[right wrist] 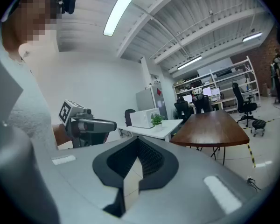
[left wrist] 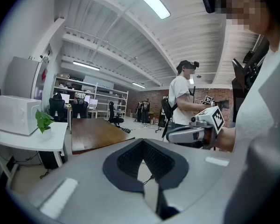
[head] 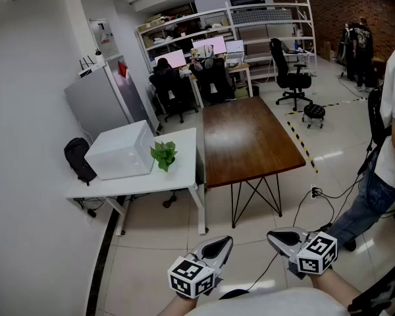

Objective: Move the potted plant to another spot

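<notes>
Grippers, two: left gripper [head: 225, 241] clenched, jaws together, empty; right gripper [head: 272, 235] clenched, empty. Both are held low over the floor, touching nothing.
Plant [head: 163, 155], one: in its pot on the white table [head: 184, 171], just beside the white box [head: 122, 150], well apart from both grippers.
Tables, two: white table; wooden table [head: 250, 140] next to it.

Head view steeply downward, gripper views level, sharing distant white table [head: 179, 176]
</notes>
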`<state>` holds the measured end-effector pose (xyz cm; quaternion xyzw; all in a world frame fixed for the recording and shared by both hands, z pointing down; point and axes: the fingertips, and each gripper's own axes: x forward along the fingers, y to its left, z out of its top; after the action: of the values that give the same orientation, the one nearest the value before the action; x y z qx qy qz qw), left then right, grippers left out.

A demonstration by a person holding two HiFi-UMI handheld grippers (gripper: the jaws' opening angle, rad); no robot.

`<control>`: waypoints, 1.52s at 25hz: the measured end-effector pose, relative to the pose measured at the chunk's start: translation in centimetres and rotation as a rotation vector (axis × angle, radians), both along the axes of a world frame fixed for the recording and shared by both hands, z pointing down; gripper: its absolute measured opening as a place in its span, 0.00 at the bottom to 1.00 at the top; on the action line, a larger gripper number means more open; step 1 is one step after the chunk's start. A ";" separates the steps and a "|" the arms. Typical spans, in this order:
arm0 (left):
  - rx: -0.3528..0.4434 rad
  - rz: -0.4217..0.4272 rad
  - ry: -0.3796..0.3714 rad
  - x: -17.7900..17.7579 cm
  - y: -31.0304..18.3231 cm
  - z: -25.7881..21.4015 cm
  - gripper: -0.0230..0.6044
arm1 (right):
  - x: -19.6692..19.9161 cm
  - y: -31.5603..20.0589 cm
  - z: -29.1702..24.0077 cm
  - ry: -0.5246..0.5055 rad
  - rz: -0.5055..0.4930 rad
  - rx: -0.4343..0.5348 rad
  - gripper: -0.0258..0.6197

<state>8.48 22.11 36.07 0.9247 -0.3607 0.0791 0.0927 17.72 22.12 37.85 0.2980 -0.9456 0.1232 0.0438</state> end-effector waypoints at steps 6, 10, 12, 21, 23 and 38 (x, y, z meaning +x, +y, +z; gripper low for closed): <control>0.011 -0.011 -0.004 0.3 -0.6 -0.1 0.03 | 0.7 -0.5 0.1 -0.001 -0.001 0.003 0.05; 0.015 -0.029 -0.001 0.0 -1.3 -0.1 0.03 | 0.6 -1.1 0.0 -0.002 -0.014 0.017 0.05; 0.014 -0.038 0.001 -0.3 -1.9 0.2 0.03 | 0.3 -1.7 0.1 0.002 -0.027 0.023 0.05; 0.001 -0.075 0.023 -2.8 -7.4 1.6 0.03 | -1.7 -6.7 0.9 0.036 -0.069 0.049 0.10; -0.006 -0.075 0.024 -3.7 -9.1 1.9 0.03 | -2.6 -8.5 1.2 0.034 -0.072 0.039 0.11; -0.066 -0.072 0.029 -16.1 -28.1 2.8 0.03 | -15.6 -27.6 1.1 -0.018 -0.078 -0.012 0.05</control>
<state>-7.62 -6.00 38.91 0.9086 -0.3895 0.0742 0.1313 2.12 -5.45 38.99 0.2595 -0.9561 0.1299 0.0419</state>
